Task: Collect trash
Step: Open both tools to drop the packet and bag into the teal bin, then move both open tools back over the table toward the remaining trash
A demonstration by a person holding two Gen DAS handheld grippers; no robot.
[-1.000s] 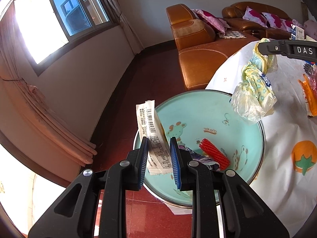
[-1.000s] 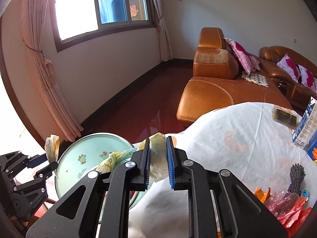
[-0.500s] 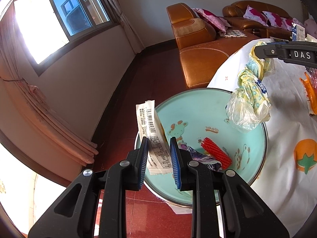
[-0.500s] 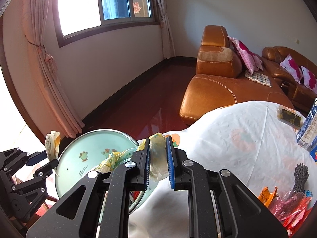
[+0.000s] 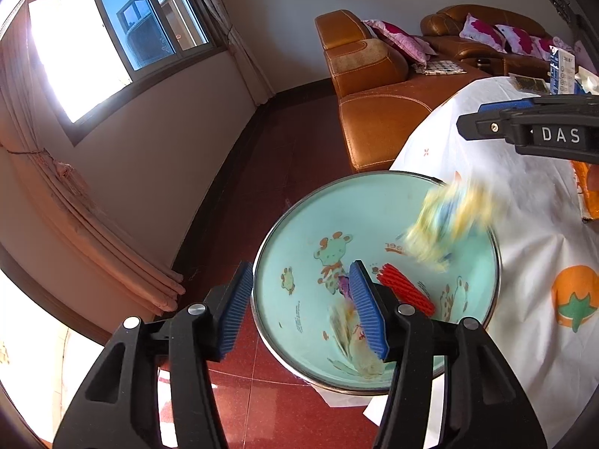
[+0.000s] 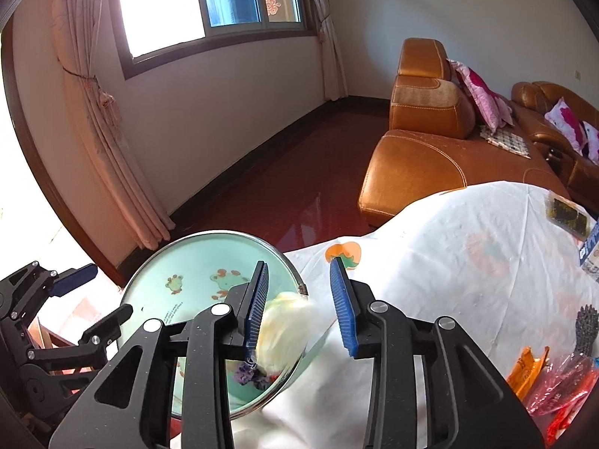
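While both claws hang over the pale green basin (image 5: 299, 340), each has just been spreading its jaws, and neither grips anything now. The left claw (image 5: 303, 308) stands open above the basin's near rim; the paper receipt (image 5: 353, 348) shows as a blurred streak low in the basin just beside the inner blue pad, not pressed by it. The right claw (image 6: 301, 307) is likewise open, and the yellow-and-blue plastic wrapper (image 5: 447, 224) is a smear of motion below it, over the basin's far side next to the worktop edge; in the right wrist view the same wrapper (image 6: 286, 331) sits blurred between the pads without being clamped. A red ribbed piece (image 5: 406, 288) and a purple scrap (image 5: 343, 284) lie on the basin's bottom. The basin stands off the worktop's edge, touching the hanging white cloth (image 5: 531, 254) printed with an orange fruit. Orange and red wrappers (image 6: 554, 378) and a dark grey ridged object (image 6: 586, 327) remain on the worktop's right side.
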